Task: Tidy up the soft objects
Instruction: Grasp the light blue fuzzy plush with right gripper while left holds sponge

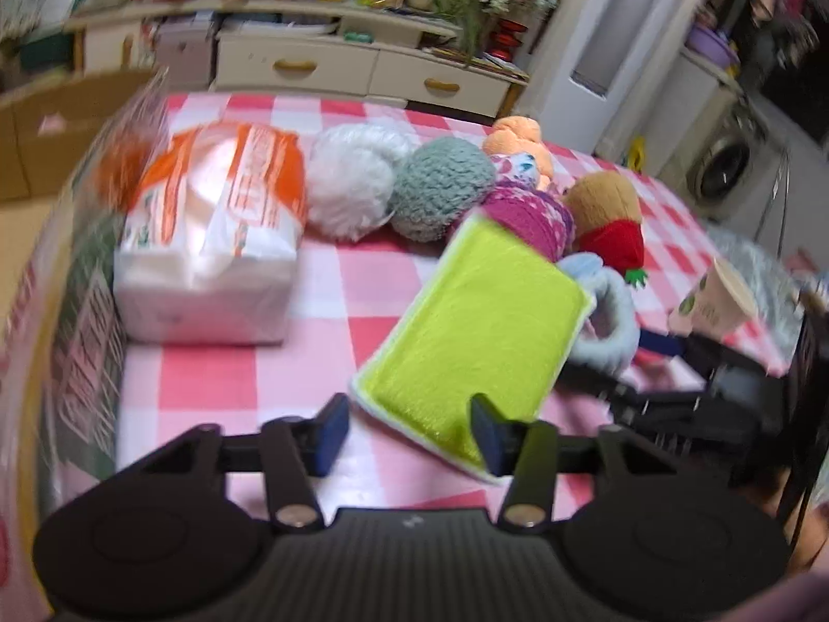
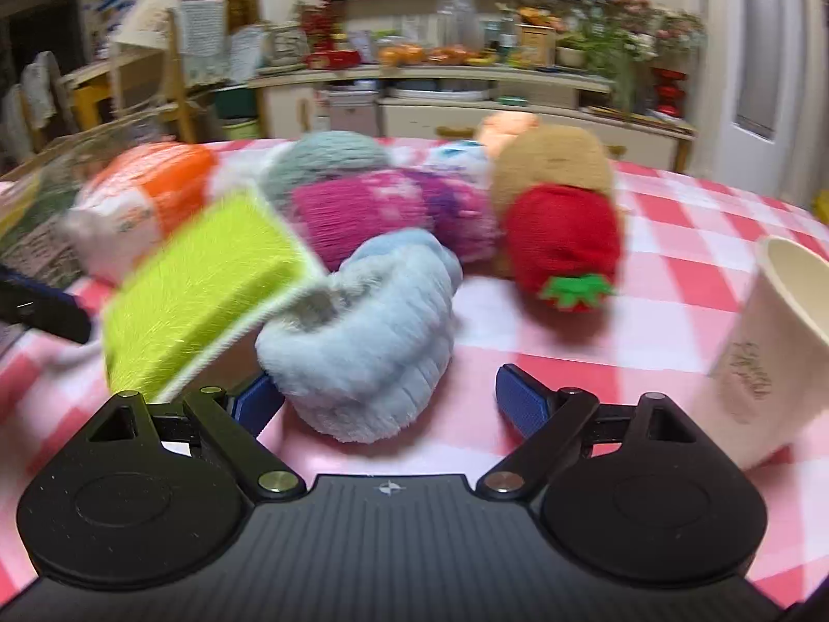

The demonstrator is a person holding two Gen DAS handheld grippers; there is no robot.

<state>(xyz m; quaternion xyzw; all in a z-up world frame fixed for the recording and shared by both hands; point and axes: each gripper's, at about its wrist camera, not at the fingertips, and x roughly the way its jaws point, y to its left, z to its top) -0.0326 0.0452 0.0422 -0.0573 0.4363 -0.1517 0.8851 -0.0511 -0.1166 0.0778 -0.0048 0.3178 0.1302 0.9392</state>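
- The left gripper (image 1: 409, 433) stood with its blue-padded jaws part open; the near end of a flat lime-green sponge pad (image 1: 476, 334) lay between them, white-edged and fuzzy, and no pad pressed on it.
- That sponge pad leaned tilted, its far end propped on a pink-and-purple yarn ball (image 1: 533, 217) and its side against a fluffy pale-blue plush (image 2: 362, 342).
- The right gripper (image 2: 388, 404) was spread wide, holding nothing; the pale-blue plush, a curled shaggy heap, sat between its fingers, whether touching them I could not tell.
- Beyond lay a soft row on the red-and-white checked tablecloth (image 1: 217, 373): a crinkly plastic-wrapped tissue pack (image 1: 212, 238) with orange print, a white woolly ball (image 1: 357, 181), a grey-green knitted ball (image 1: 440, 186), an orange plush (image 1: 518, 142), and a tan plush with a red strawberry end (image 2: 559, 228).
- A cream paper cup (image 2: 777, 352) stood tilted just beside the right gripper's outer finger.
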